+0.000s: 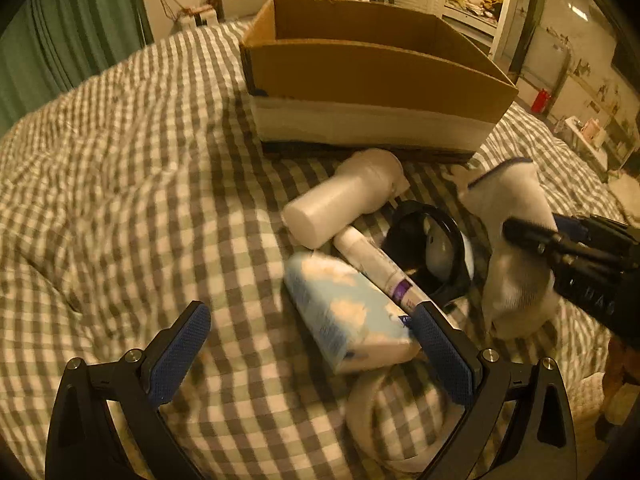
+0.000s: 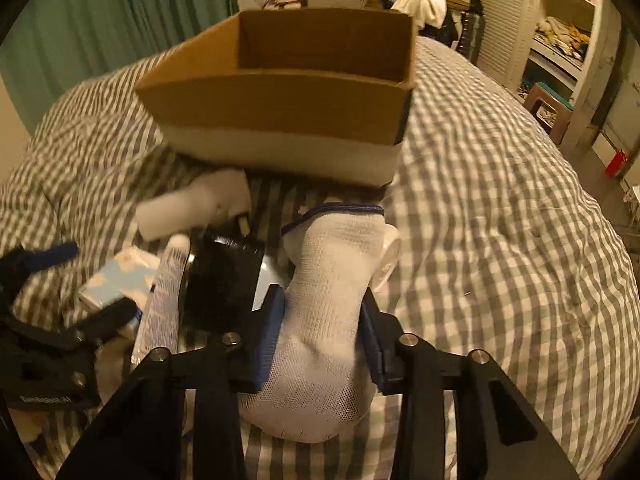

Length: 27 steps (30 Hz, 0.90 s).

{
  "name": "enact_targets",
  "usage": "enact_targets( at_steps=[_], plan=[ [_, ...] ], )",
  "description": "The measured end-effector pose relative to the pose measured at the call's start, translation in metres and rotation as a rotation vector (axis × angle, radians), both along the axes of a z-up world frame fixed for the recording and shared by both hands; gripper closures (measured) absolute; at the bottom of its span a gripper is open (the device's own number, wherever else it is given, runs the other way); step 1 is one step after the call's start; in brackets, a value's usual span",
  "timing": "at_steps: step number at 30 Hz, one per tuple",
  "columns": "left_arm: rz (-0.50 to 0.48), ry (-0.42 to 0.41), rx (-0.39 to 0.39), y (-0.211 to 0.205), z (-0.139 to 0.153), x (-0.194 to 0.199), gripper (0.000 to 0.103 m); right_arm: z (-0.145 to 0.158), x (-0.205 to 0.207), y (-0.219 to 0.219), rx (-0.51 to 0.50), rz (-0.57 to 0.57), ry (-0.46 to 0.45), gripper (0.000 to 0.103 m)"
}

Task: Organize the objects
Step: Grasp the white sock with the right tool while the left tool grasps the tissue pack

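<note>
My right gripper (image 2: 322, 320) is shut on a white sock (image 2: 320, 280) with a dark blue cuff; both blue pads squeeze its middle. In the left wrist view the sock (image 1: 516, 200) hangs upright from that gripper (image 1: 536, 232). My left gripper (image 1: 310, 344) is open over a light blue tissue pack (image 1: 348, 312), which lies between its fingers, nearer the right one. Beside the pack lie a white tube (image 1: 376, 264), a white bottle (image 1: 344, 200) and a round black item (image 1: 432, 252). An open cardboard box (image 1: 360, 72) stands behind them on the bed.
Everything rests on a grey and white checked bedcover (image 1: 140, 160), soft and wrinkled. The box (image 2: 280, 100) shows bare brown inner walls. A white strap-like loop (image 1: 384, 412) lies under my left gripper. Green curtains, shelves and furniture lie beyond the bed.
</note>
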<state>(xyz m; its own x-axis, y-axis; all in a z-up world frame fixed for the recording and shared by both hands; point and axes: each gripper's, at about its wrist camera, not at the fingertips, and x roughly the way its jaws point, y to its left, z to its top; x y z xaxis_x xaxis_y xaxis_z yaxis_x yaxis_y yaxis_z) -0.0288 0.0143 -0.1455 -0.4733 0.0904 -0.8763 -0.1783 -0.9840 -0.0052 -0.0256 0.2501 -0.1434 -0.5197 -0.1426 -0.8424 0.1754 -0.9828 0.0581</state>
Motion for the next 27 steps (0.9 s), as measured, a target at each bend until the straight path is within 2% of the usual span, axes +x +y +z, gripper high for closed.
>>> enact_targets(
  at_steps=[3,5,6,8,9,17,24,27],
  plan=[
    [-0.041,-0.05,0.015,0.01,-0.009,-0.002,0.006,0.005,0.0,0.005,-0.01,-0.012,0.022,0.072],
    [-0.085,-0.079,0.014,0.018,-0.017,-0.003,0.031,0.005,0.004,0.004,-0.001,-0.013,0.042,0.072],
    [-0.1,-0.076,0.026,0.02,-0.017,-0.003,0.035,0.008,0.004,0.002,0.009,-0.009,0.047,0.072],
    [-0.125,-0.073,0.037,0.025,-0.015,-0.003,0.052,0.01,0.006,0.002,0.02,-0.011,0.06,0.073],
    [-0.14,-0.073,0.04,0.027,-0.015,-0.002,0.056,0.01,0.004,0.001,0.02,-0.011,0.06,0.073],
    [-0.172,-0.013,-0.028,0.026,-0.002,0.008,0.075,0.012,0.006,0.001,0.012,0.0,0.057,0.073],
    [-0.162,0.065,-0.065,0.016,0.024,0.019,0.076,0.019,0.008,-0.001,0.008,0.008,0.076,0.074],
    [-0.145,0.078,-0.031,0.01,0.039,0.022,0.076,0.025,0.008,-0.002,0.006,0.007,0.093,0.077]
  ],
)
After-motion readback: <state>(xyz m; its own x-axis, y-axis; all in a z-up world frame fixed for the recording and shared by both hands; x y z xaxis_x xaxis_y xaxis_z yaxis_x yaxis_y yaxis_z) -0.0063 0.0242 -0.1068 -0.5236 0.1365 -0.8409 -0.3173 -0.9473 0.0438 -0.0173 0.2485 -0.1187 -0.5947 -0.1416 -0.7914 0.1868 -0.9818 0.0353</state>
